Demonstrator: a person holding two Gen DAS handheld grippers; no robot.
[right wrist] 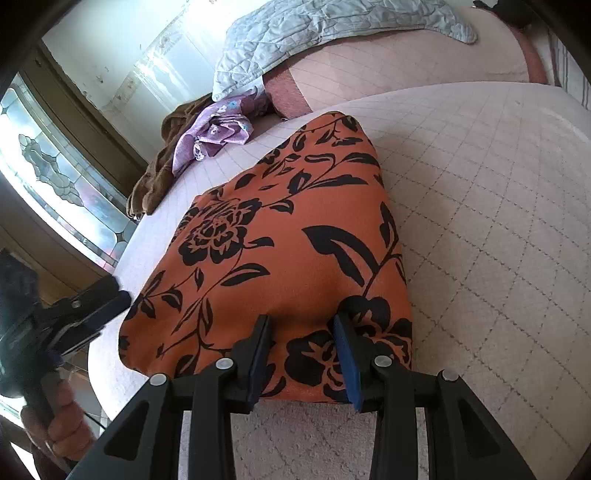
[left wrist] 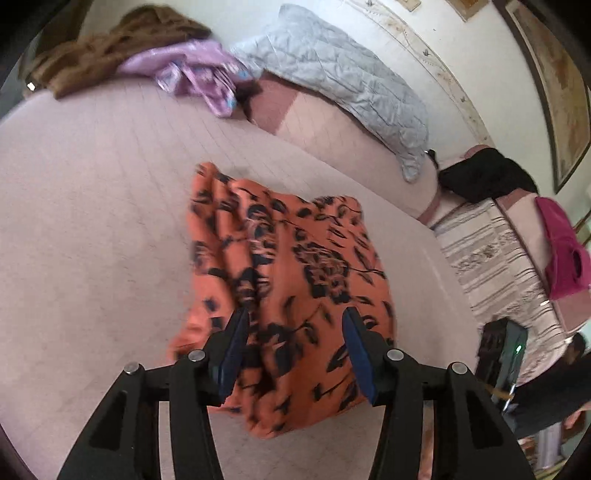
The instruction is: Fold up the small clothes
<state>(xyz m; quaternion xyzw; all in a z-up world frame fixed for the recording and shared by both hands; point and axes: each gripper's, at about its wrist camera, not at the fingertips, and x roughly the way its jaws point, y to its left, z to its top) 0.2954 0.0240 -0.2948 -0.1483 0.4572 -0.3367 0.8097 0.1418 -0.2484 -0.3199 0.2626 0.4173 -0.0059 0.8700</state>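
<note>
A: Where is the orange floral garment lying?

B: It is lying on the pale quilted bed cover, already doubled into a rough block, with its near edge toward the person. The grey quilted pillow and the purple cloth are sitting well beyond the garment's far edge.

A: What is the right gripper doing?

B: It is hovering over the garment's near edge. Its jaws are standing partly apart with cloth showing between them, and the pads are not pressing on anything I can make out.

A: And the left gripper?

B: It is hanging above the garment's near left part with the jaws spread and nothing pinched. From the right wrist view it is sitting just off the garment's left side, apart from the cloth.

A: So which step is this?

B: I judge a fold is lying finished and both grippers are free of it. The garment's left side is looking rumpled in the left wrist view, though that picture is blurred.

A: What is the next move asking for?

B: Probably pinching the garment's near corners for one more fold, or smoothing that left side flat. Each pinch should be catching every layer, or the block will be sliding open.
</note>
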